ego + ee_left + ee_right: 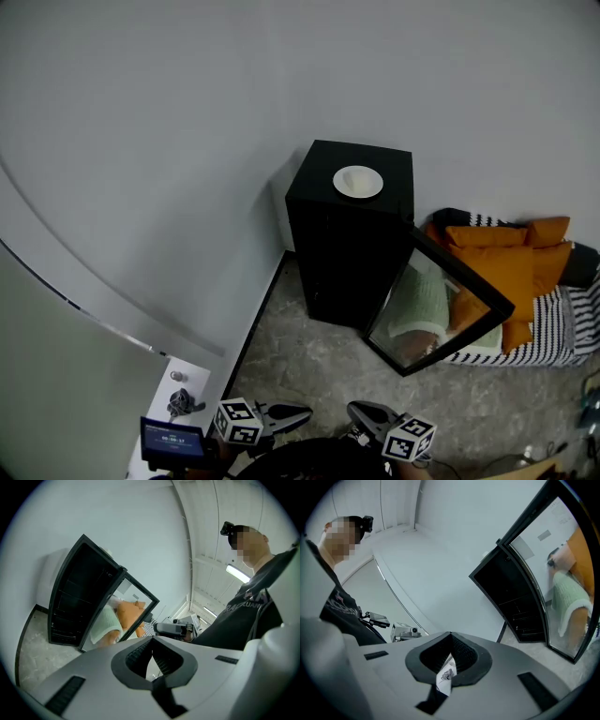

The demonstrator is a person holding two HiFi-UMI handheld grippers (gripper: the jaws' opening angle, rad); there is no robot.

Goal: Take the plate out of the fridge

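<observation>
Left hand-held gripper point(151, 642), ribbed pads point(137, 656) together

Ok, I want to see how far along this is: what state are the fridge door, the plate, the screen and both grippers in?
fridge door: open, swung wide
plate: upright on top of the fridge, looks empty
left gripper: shut, holding nothing
right gripper: shut, holding nothing
small screen: lit

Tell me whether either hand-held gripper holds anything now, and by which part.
Nothing is held: the left hand-held gripper and right hand-held gripper are both shut, away from the plate.
</observation>
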